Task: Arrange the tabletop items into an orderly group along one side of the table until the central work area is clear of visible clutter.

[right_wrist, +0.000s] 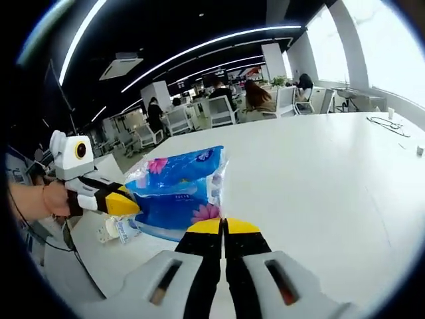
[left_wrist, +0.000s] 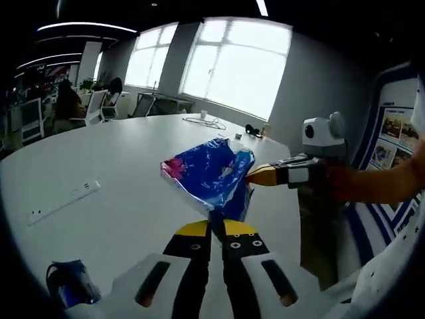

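Note:
A blue plastic tissue pack (left_wrist: 211, 174) with pink flower print hangs tilted above the white table (left_wrist: 119, 166). My left gripper (left_wrist: 216, 228) is shut on the pack's lower edge. The right gripper (left_wrist: 260, 175) comes in from the right, held by a hand, with its yellow tips pinching the pack's side. In the right gripper view the same pack (right_wrist: 176, 193) sits just beyond my right gripper (right_wrist: 224, 226), whose jaws are shut on its near edge. The left gripper (right_wrist: 123, 205) grips it from the left.
A white power strip (left_wrist: 65, 200) lies on the table at left, a crumpled blue packet (left_wrist: 73, 282) near the front edge. A cable (left_wrist: 206, 122) and small items sit at the far edge. A small pale bottle (right_wrist: 118, 229) lies under the pack. Office chairs and people are beyond.

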A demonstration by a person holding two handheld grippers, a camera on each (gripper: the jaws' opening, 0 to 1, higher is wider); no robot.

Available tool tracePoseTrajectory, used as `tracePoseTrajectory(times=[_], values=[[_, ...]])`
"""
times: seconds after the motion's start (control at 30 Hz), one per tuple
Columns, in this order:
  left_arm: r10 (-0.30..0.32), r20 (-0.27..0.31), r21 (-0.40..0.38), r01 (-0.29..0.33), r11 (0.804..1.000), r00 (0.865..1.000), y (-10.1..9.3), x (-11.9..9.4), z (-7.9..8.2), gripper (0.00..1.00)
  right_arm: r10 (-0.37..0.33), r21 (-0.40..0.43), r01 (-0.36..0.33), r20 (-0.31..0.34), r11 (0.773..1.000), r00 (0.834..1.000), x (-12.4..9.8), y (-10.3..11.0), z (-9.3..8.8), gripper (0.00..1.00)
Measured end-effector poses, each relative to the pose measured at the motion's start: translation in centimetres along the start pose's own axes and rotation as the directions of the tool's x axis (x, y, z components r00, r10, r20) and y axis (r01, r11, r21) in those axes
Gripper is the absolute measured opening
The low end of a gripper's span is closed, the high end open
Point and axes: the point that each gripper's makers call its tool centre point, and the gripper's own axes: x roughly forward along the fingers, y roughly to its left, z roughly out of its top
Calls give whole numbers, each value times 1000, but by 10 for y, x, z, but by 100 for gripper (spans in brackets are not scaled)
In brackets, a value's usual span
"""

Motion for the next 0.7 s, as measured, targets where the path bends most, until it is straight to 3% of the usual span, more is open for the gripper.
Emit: tracePoseTrajectory(times=[0.33,0.53,0.7], values=[[46,-63,-64,-50,997,997,33,52,-9,0,-21,1,21,-76,1000,997,38,-44,-11,0],[64,-124,-161,-83,983,990,54,81,-30,0,-23,32,28,-142,999,990,64,-72,-32,0],[81,-161,-185,-110,977,984,69,96,-44,0,-23,27,28,-174,999,984,81,-82,-44,0]])
